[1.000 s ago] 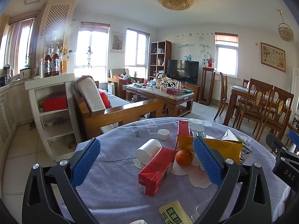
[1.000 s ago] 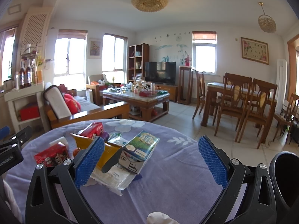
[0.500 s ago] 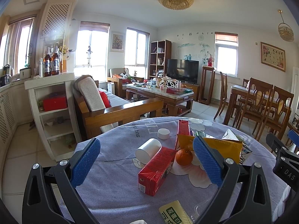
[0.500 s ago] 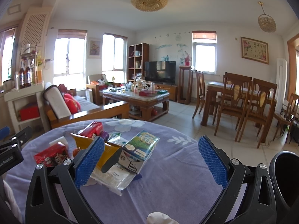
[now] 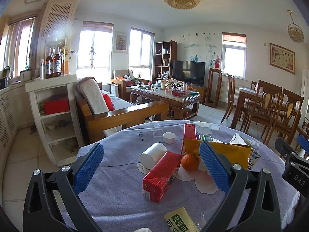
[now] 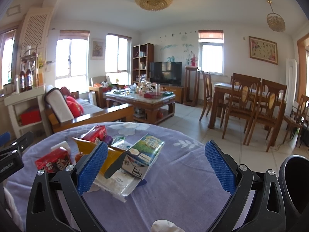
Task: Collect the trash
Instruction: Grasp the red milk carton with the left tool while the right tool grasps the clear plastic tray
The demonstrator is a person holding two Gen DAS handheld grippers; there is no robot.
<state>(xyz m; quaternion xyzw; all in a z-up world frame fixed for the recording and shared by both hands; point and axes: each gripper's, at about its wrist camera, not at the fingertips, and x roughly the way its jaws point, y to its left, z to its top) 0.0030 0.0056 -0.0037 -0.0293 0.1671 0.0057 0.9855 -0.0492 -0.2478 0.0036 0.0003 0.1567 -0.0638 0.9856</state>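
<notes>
Trash lies on a round table with a purple cloth (image 5: 119, 197). In the left wrist view a red carton (image 5: 161, 176) lies ahead between the fingers of my open left gripper (image 5: 151, 166), with a white cup on its side (image 5: 152, 155), a white lid (image 5: 169, 137), an orange (image 5: 190, 162), a yellow bag (image 5: 229, 151) and a second red carton (image 5: 189, 136) beyond. My right gripper (image 6: 156, 167) is open and empty. A green-blue carton (image 6: 144, 154), a clear plastic wrapper (image 6: 115, 185) and the yellow bag (image 6: 110, 154) lie before it.
A black bin (image 6: 295, 185) stands at the right edge of the right wrist view. A yellow-green packet (image 5: 180, 221) lies at the table's near edge. A wooden sofa (image 5: 119, 114), white shelf (image 5: 54, 116), coffee table (image 5: 168, 98) and dining chairs (image 6: 256, 108) stand beyond.
</notes>
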